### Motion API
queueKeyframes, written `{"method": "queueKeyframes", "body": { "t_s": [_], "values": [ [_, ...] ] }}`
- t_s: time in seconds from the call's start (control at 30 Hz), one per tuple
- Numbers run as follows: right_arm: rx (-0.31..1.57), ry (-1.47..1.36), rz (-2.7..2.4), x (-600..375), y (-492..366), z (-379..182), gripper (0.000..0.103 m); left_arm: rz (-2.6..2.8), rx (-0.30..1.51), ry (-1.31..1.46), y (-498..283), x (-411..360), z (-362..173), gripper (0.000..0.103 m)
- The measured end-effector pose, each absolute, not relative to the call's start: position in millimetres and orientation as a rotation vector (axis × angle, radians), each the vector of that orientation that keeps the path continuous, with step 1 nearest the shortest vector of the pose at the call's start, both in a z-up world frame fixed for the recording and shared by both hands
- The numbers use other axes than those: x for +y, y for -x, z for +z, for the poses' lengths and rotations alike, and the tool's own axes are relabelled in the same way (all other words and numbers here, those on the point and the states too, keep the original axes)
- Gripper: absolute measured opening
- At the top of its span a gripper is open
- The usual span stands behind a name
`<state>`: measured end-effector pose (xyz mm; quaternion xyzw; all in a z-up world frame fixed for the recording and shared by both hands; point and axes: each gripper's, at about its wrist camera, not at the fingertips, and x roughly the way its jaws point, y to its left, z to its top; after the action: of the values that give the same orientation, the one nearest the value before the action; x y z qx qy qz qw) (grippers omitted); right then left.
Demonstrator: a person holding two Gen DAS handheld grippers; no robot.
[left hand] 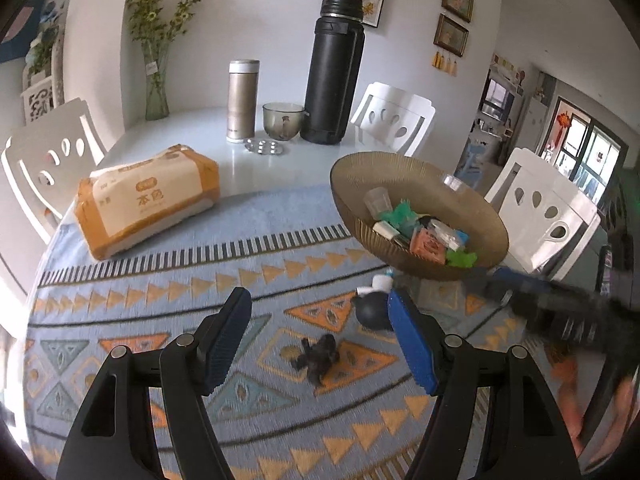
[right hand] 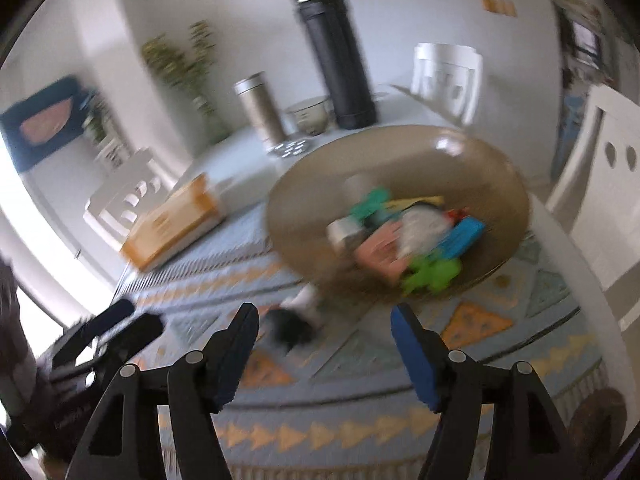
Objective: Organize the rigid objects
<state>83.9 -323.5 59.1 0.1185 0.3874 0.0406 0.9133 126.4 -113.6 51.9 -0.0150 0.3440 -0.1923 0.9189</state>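
Left hand-held gripper (left hand: 320, 340) open, dark toy (left hand: 318, 356) below

Soft daylight enters from nine o'clock; left view is fairly sharp — right view motion-blurred throughout, both edges fisheye-bent and vignetted.

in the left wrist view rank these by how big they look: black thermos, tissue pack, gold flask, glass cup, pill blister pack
Largest to smallest, as they appear:
1. tissue pack, though it lies nearer the camera, so this is unsure
2. black thermos
3. gold flask
4. glass cup
5. pill blister pack
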Motion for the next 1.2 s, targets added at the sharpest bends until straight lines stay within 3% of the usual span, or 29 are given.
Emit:
{"method": "queueKeyframes", "body": {
  "t_s": [0.6,1.2],
  "values": [
    [0.939,-0.213,0.034,-292,-109,-9,0.067,-0.334,0.782,0.042,-130,-103,7,0.069],
    [0.906,-0.211,0.025,-291,-108,-17,0.067,-0.379,0.838,-0.015,-135,-112,-9,0.069]
  ]
}}
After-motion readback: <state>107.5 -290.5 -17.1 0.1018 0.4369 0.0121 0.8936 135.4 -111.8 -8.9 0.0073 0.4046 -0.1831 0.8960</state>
